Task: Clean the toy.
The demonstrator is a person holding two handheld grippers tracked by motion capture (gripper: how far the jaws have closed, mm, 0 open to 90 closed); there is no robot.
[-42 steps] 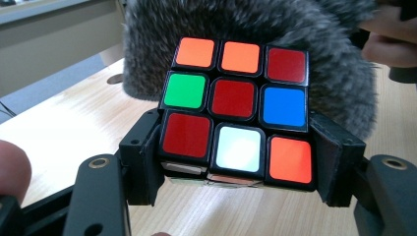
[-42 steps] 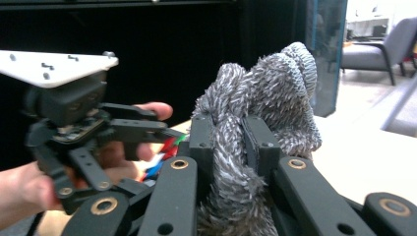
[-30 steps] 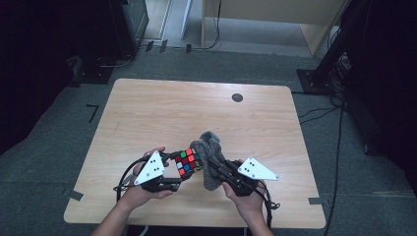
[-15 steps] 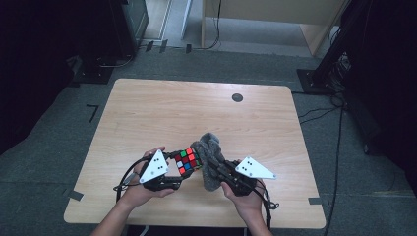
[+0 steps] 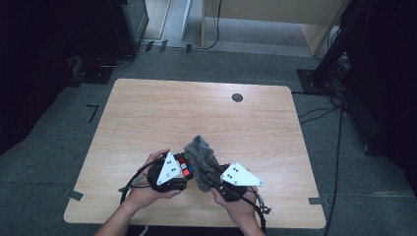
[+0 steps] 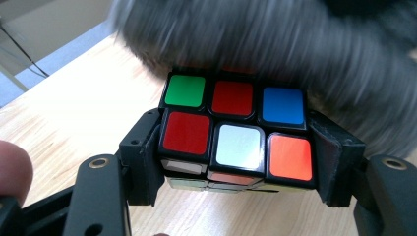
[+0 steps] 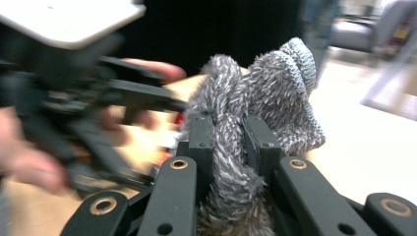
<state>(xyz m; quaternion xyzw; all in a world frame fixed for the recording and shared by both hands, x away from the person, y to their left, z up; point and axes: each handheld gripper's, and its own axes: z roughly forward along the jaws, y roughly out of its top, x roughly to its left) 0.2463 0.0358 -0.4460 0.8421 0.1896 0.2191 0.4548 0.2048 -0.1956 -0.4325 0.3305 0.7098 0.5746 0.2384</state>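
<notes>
A Rubik's cube [image 6: 236, 135] with mixed colours is clamped between the black jaws of my left gripper [image 6: 236, 162]; in the high view the cube [image 5: 185, 166] sits near the table's front, just left of centre. My right gripper [image 7: 229, 142] is shut on a fuzzy grey cloth [image 7: 260, 93], which bunches up above its jaws. In the high view that cloth [image 5: 201, 156] presses against the cube's right side, and the right gripper [image 5: 212, 176] is close beside the left gripper [image 5: 183, 173]. The grey cloth [image 6: 275, 44] fills the space just behind the cube.
The wooden table [image 5: 196, 113] has a small dark round grommet [image 5: 237, 97] at the back right. Grey carpet surrounds it, with dark equipment stands and cables to the right and back left.
Both hands have shifted slightly; the cloth has moved a little against the cube's side. Grips are unchanged.
</notes>
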